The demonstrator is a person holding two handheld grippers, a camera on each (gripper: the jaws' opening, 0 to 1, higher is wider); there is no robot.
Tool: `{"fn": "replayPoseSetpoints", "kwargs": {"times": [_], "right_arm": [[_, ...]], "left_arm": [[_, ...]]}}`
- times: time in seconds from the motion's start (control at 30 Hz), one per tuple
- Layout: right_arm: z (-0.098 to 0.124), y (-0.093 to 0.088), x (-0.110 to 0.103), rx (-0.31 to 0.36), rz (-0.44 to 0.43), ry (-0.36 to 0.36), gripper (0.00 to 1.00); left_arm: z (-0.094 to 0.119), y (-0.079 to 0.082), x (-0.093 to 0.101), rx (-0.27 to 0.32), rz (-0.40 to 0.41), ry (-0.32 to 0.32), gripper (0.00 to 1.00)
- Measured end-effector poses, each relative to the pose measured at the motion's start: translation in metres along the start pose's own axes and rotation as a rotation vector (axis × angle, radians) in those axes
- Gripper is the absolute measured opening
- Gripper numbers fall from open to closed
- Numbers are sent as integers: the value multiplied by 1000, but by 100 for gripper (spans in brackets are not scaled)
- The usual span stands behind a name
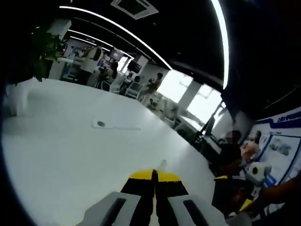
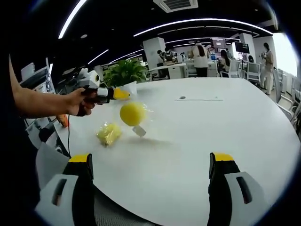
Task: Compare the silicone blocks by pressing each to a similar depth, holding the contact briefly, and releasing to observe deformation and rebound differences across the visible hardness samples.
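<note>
**Two yellow samples on the white desk, neither one touched**

The white desk point(image 2: 225, 136) is wide and round. A plant point(image 2: 123, 72) stands at its far edge. In the right gripper view the right gripper point(image 2: 149, 169) has its jaws wide apart – nothing is between them. The left gripper point(image 2: 118, 94), in a hand point(image 2: 77, 101), hovers near the ball point(image 2: 132, 113). In its own view its jaws are closed on nothing. A yellow block point(image 2: 108, 133) lies on the desk just beside the ball.
</note>
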State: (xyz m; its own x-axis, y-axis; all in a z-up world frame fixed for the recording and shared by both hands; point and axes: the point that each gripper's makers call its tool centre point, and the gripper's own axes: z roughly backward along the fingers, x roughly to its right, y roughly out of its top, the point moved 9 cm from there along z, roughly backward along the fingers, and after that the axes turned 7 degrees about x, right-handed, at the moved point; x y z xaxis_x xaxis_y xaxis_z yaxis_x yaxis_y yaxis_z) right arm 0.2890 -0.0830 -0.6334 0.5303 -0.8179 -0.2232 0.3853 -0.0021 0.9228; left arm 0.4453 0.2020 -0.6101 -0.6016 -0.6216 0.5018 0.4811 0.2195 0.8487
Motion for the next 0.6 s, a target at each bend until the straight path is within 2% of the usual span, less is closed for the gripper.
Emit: {"fn": "replayPoseSetpoints", "kwargs": {"times": [0.17,0.47,0.6], "right_arm": [[-5,8,-1,13,13,15,96],[-13,19,-6,32,31,40,96],[-15,26,-4,46,40,41,96]], "left_arm": [[5,18,15,18,-58,-44,0],[19,59,44,97,-128,-96,0],[25,76,55,125,-184,-122,0]]}}
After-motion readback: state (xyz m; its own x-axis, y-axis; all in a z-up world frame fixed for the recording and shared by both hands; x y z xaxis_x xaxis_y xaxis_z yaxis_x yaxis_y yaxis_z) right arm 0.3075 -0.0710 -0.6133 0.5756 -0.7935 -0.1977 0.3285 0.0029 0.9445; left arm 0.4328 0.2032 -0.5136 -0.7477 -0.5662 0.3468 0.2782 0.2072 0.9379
